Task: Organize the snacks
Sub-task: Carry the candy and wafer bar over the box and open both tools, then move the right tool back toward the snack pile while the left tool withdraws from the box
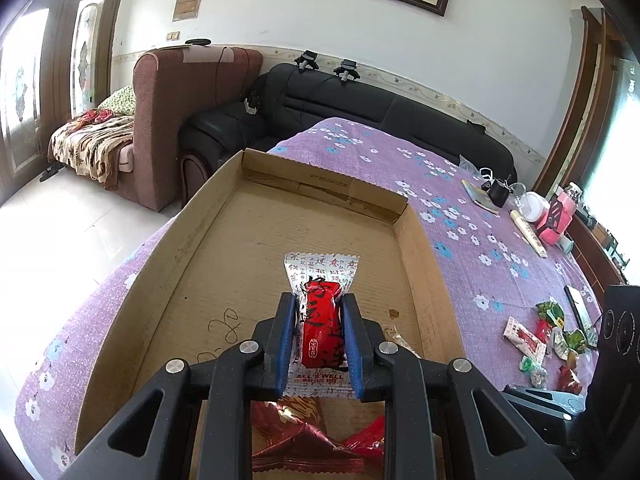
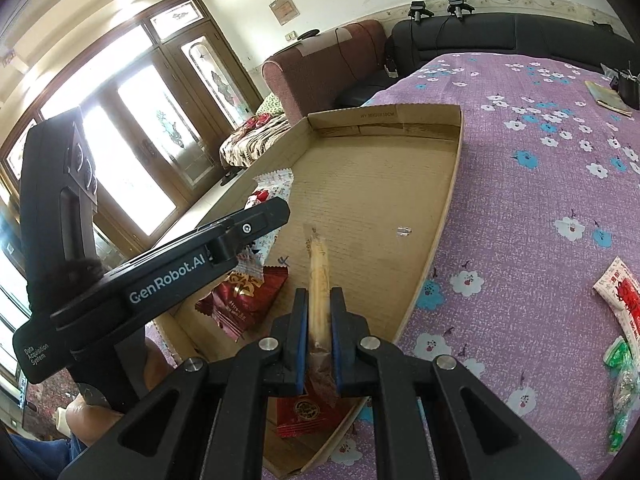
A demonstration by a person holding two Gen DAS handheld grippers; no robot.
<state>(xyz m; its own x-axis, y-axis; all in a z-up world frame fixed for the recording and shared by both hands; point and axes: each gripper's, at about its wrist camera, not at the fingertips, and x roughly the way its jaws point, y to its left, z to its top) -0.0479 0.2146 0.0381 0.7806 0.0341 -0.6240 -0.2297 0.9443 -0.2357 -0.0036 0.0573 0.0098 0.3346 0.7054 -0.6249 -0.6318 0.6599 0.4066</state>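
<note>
A shallow cardboard box [image 1: 224, 216] lies on the purple flowered table. My left gripper [image 1: 318, 308] is shut on a red-and-silver snack packet [image 1: 320, 320] and holds it over the box floor. Dark red snack packets [image 1: 296, 444] lie in the box's near end below it. My right gripper [image 2: 319, 304] is shut on a long beige snack stick in clear wrap [image 2: 319, 280], held over the same box [image 2: 444, 216]. The left gripper's body [image 2: 168, 276] shows at the left with its packet [image 2: 272, 188]. Red packets [image 2: 244, 300] lie in the box.
Loose snacks in red, white and green wrappers [image 1: 548, 344] lie on the table right of the box; they also show in the right wrist view [image 2: 620, 312]. A notebook [image 1: 478, 196], jars and a pink box [image 1: 554, 216] stand at the far right. A black sofa [image 1: 360, 108] is behind.
</note>
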